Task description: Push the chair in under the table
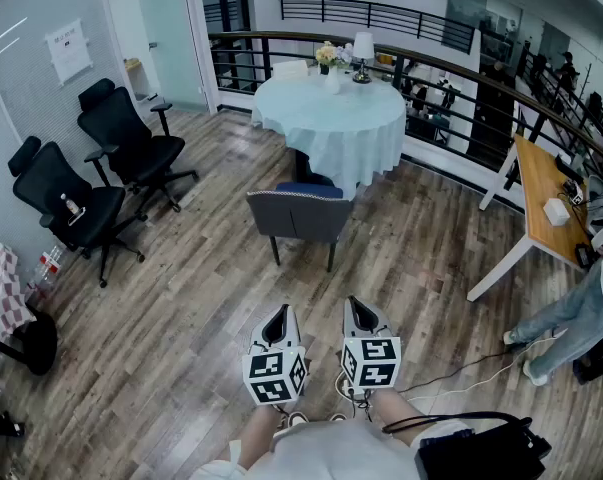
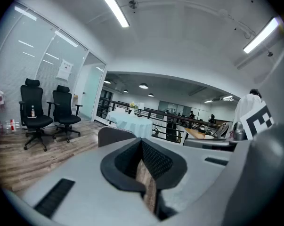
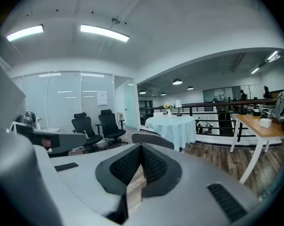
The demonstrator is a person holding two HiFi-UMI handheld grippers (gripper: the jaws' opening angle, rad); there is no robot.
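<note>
A grey chair (image 1: pixel 299 218) with a blue seat stands on the wood floor, pulled out from a round table (image 1: pixel 331 118) draped in a pale cloth. Its back faces me. My left gripper (image 1: pixel 278 320) and right gripper (image 1: pixel 360 314) are side by side near the bottom of the head view, well short of the chair, both shut and empty. The chair's grey back (image 2: pixel 114 134) shows above the left gripper's jaws in the left gripper view, and the chair (image 3: pixel 153 139) stands before the table (image 3: pixel 172 126) in the right gripper view.
Two black office chairs (image 1: pixel 111 168) stand at the left by a glass wall. A wooden desk (image 1: pixel 546 203) is at the right, with a person's legs (image 1: pixel 566 323) beside it. A railing (image 1: pixel 451 78) runs behind the table. A cable (image 1: pixel 481 368) lies on the floor.
</note>
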